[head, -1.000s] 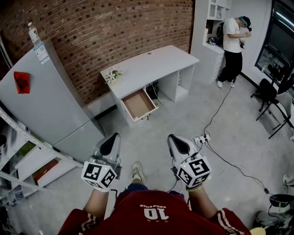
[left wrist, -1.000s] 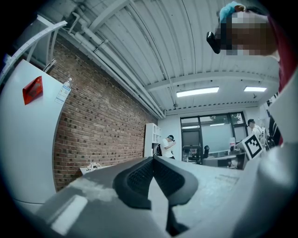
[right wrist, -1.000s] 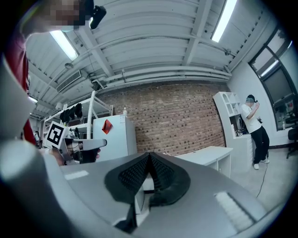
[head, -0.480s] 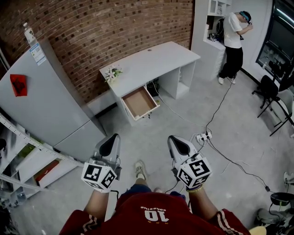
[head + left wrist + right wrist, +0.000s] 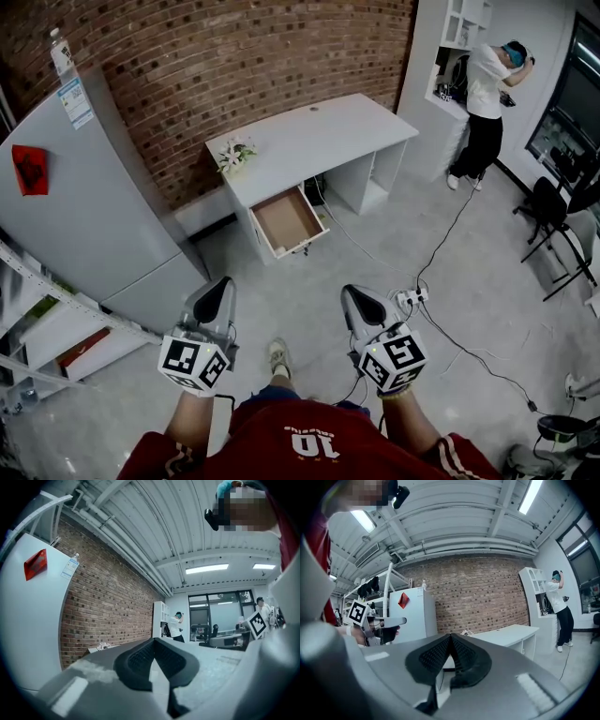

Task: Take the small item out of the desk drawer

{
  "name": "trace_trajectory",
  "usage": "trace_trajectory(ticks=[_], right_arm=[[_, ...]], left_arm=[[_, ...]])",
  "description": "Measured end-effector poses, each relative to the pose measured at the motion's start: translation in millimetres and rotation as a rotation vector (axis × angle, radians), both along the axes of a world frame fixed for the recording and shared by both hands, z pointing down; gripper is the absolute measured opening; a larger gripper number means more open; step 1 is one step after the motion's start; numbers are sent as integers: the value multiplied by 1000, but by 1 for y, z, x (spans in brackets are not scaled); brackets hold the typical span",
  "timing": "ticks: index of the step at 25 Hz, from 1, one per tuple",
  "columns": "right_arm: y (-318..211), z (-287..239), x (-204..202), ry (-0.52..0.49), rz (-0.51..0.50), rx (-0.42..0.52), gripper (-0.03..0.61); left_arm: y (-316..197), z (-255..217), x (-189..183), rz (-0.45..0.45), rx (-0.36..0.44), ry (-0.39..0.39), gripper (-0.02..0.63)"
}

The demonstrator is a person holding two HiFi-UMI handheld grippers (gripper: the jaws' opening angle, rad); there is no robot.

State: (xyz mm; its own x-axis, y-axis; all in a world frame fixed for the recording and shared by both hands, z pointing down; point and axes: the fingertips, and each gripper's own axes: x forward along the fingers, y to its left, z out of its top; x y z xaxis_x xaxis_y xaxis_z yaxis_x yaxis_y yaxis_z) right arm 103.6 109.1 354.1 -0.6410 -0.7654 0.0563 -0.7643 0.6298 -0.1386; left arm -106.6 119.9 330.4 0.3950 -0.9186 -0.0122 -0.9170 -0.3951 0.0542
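Head view: my left gripper point(image 5: 212, 300) and right gripper point(image 5: 363, 305), both closed and empty, over grey floor point(image 5: 309, 272); white tabletop point(image 5: 319, 131), open drawer point(image 5: 287, 221) ahead.

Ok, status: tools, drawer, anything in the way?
Left tool and right tool both shut, empty. Drawer open, ahead; no item visible inside. Power strip on floor, right.

I'm holding the left gripper point(image 5: 214, 300) and the right gripper point(image 5: 362, 306) low in front of me, side by side, both pointing at the desk point(image 5: 323, 131). The desk is sitting against the brick wall point(image 5: 244, 56), well apart from me. Its drawer point(image 5: 288, 221) is hanging open under the left end. A fridge point(image 5: 89, 206) is standing to the left. A person point(image 5: 487, 103) is standing at the shelf far right.
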Motion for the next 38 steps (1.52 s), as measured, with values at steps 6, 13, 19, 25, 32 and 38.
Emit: trace_trajectory(ticks=[6, 13, 19, 25, 32, 38], right_arm=[[-32, 2, -10, 4, -12, -12, 2], [-57, 6, -18, 35, -38, -33, 2], [-100, -6, -41, 29, -33, -26, 2], [-141, -16, -67, 67, -36, -16, 2], [-184, -26, -103, 96, -55, 1, 2], [-207, -27, -136, 114, -89, 11, 2]], left_arm=[[-30, 0, -7, 2, -20, 14, 3], [-54, 2, -15, -17, -27, 21, 3], [-97, -4, -32, -8, -15, 5, 3], [-140, -11, -44, 30, -3, 11, 3], [-180, -17, -74, 47, 11, 36, 3], [-206, -14, -99, 50, 17, 60, 3]])
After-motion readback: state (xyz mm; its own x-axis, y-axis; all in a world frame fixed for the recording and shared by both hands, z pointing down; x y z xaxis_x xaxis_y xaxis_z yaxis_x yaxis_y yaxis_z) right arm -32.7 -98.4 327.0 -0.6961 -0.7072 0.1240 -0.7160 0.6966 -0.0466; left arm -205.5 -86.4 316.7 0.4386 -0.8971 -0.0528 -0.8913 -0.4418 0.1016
